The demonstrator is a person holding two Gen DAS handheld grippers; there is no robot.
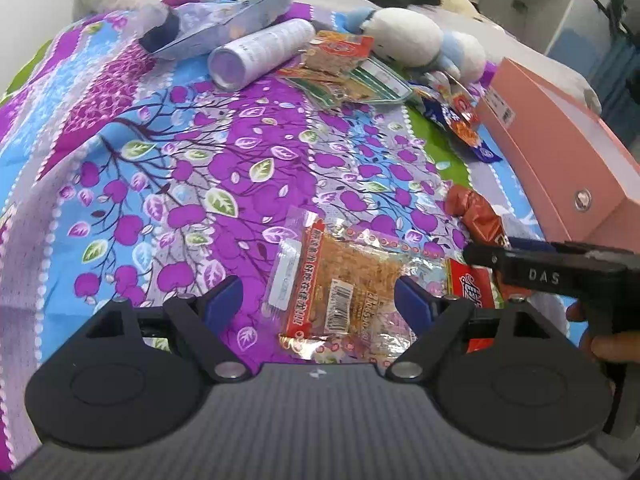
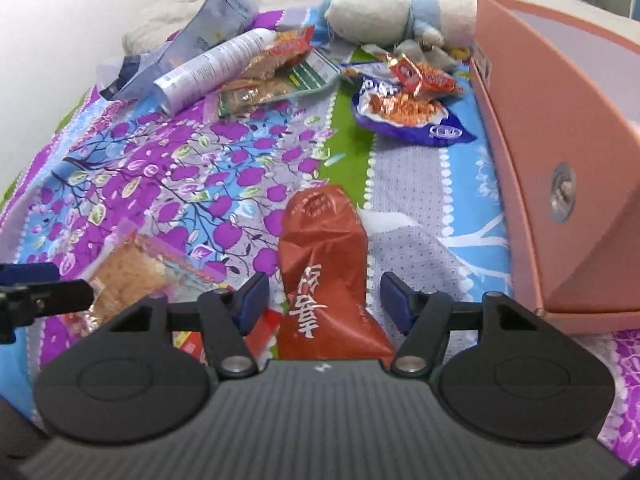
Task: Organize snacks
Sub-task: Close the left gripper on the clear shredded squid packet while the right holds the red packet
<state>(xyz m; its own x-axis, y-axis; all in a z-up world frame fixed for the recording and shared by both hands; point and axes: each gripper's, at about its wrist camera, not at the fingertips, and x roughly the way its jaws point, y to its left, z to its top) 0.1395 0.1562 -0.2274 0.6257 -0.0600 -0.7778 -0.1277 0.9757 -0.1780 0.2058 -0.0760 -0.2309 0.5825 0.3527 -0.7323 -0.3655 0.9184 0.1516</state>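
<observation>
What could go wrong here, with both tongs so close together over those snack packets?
1. The right tongs straddle the red-brown packet with their pads apart; the crinkled foil might slip as they shut.
2. The left tongs stand open over the clear cracker packet, with a small red packet alongside that could get pinched too.
3. The tongs work side by side and could bump each other.

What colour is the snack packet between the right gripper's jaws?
Reddish-brown with white characters; the snack packet shows best in the right wrist view.
</observation>
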